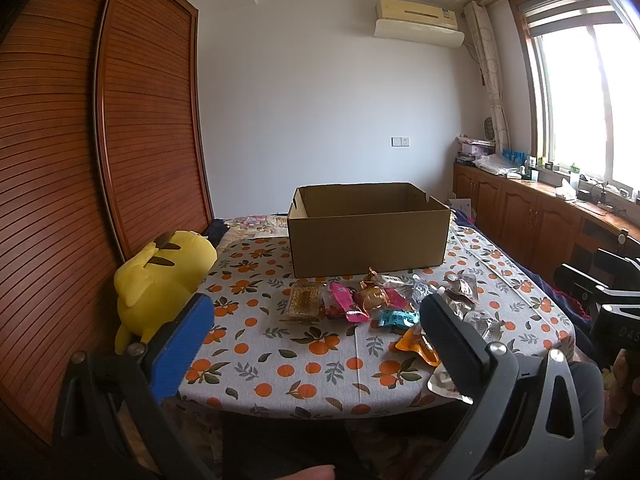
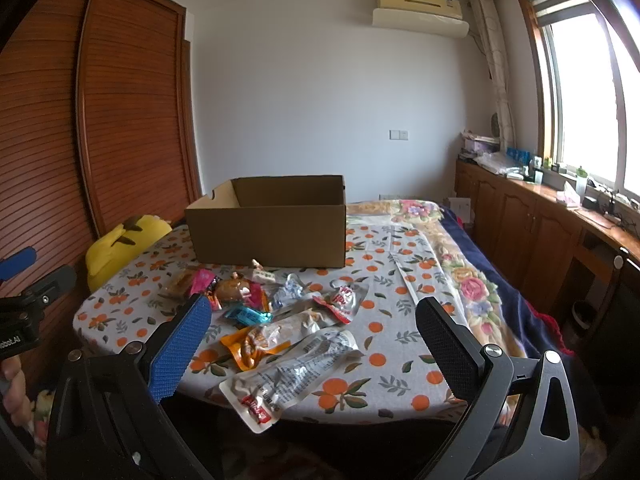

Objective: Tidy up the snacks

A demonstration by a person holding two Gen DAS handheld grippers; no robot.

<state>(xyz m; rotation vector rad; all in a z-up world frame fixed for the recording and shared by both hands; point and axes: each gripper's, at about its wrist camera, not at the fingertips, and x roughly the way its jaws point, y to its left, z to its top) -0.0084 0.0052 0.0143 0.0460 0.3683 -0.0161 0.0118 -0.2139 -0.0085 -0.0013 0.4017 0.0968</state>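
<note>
Snack packets [image 2: 276, 320] lie in a loose heap at the near edge of the desk [image 2: 400, 344], just before an open box [image 2: 268, 224] near the far edge. The left gripper [image 1: 316, 336] and the right gripper [image 2: 314, 340] hover over the near edge, jaws of both spread wide and holding nothing. The packets are judged light, soft and slick, and their film crinkles and slides. The clear pouch [image 2: 288, 372] overhangs the near edge; its flat sealed end looks the best hold. The filled middle may crush.
</note>
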